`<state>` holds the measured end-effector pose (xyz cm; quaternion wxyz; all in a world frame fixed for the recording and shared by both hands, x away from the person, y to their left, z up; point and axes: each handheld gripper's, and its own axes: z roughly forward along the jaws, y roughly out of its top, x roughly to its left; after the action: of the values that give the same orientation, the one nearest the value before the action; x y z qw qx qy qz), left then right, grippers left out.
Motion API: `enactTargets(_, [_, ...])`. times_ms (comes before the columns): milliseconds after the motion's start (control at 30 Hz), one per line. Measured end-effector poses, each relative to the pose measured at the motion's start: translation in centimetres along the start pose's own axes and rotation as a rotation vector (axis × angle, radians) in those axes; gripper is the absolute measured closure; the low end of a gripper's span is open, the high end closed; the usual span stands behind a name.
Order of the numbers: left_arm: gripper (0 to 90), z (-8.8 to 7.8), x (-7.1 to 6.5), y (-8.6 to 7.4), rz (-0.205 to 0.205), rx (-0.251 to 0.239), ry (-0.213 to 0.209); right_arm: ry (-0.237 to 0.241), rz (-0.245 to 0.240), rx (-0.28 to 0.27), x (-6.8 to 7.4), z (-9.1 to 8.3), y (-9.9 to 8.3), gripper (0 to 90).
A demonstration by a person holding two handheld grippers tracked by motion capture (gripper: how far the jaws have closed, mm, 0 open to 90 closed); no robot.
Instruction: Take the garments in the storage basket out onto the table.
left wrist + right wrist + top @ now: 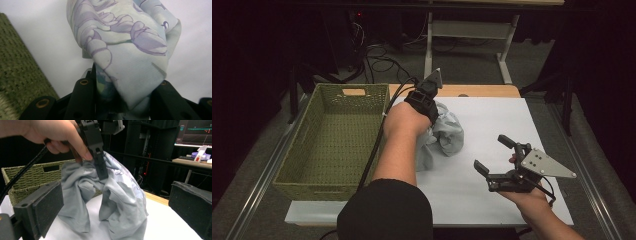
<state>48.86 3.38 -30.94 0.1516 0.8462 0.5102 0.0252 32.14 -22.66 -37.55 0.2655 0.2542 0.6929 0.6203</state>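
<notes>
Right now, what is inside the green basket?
The green basket looks empty: its woven bottom shows bare in the high view. The pale cloth is outside it, over the white table, held by the left gripper. The person's arm hides the basket's right rim.

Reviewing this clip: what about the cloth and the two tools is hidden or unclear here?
- Left tool tips: buried in the grey cloth in the right gripper view; the hand covers them in the high view.
- Cloth print: cut off by the left gripper view's top edge.
- Green basket: near inner wall hidden in the high view.
</notes>
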Motion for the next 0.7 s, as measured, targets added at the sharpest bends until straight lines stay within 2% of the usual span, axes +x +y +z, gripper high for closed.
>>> enactTargets(233, [67.7, 2.9, 0.4, 0.1, 0.001, 0.006, 0.008, 0.003, -0.003, 0.003, 0.1, 0.0, -0.1, 0.9])
enactTargets(700, [64.2, 5.2, 1.6, -0.1, 0.013, -0.003, 0.036, 0.003, -0.005, 0.005, 0.0, -0.1, -0.2, 1.0])
